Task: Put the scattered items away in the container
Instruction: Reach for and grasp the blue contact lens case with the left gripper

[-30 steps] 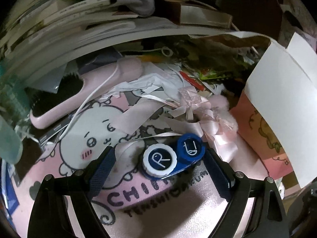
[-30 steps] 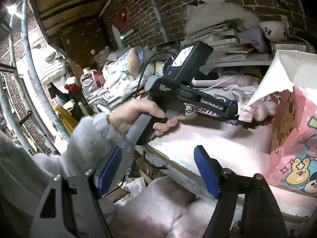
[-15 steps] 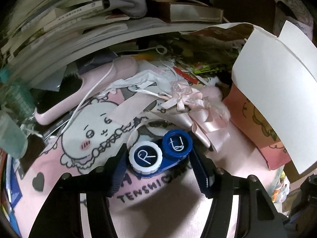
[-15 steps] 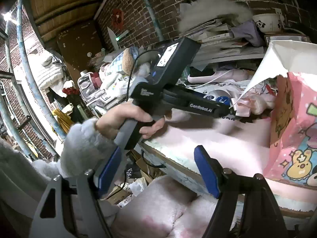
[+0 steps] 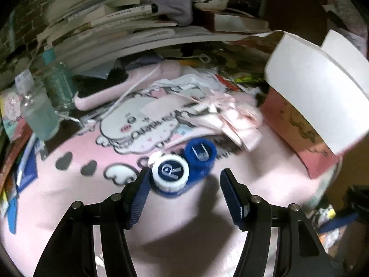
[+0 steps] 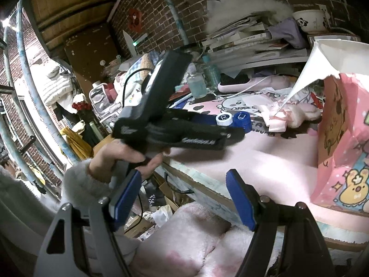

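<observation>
Left claw spread, left pad touching contact lens case, case's long axis angled up-right toward pink bag, right claw spread, empty

Lens case left of bag

A pink cartoon-printed mat covers the table. On it, near the middle, lies a blue contact lens case. Just behind the case lies a bundle of pink ribbon; to its right stands a pink paper bag. Behind it to the left lie a pink hairbrush and two clear bottles.
</observation>
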The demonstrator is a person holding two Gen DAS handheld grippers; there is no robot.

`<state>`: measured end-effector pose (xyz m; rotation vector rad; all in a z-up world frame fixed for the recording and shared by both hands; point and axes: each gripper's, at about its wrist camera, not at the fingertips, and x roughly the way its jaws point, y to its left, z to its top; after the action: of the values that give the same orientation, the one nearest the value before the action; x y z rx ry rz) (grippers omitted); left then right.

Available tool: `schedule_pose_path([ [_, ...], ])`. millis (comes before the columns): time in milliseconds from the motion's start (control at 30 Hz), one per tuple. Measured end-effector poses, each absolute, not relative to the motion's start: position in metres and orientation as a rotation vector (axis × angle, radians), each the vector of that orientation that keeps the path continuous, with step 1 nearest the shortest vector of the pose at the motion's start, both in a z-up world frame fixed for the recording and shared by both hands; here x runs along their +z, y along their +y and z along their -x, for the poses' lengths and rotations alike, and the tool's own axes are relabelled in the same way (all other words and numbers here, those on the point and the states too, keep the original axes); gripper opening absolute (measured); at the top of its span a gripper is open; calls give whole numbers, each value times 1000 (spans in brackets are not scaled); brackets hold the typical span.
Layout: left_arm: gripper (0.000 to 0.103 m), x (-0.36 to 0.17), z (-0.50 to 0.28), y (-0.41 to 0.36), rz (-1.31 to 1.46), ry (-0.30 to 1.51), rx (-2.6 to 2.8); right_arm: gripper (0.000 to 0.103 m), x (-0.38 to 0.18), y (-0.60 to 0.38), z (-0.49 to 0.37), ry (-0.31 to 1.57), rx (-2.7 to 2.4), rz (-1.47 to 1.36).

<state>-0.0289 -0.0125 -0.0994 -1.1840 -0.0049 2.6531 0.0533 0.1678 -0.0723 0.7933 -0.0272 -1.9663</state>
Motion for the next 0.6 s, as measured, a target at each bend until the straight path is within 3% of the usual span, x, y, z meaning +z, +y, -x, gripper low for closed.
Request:
schedule_pose_path([
  [367,56,-101,11,-7,1107,-26,2580,73,-76,168,-50,-40,-1962,-808],
  [500,45,-101,14,-12,1088,-64,2605,73,-77,168,-49,-43,-1959,-813],
  [600,43,-101,18,-10,1074,-42,2615,73,-78,168,-47,-44,-1958,-817],
])
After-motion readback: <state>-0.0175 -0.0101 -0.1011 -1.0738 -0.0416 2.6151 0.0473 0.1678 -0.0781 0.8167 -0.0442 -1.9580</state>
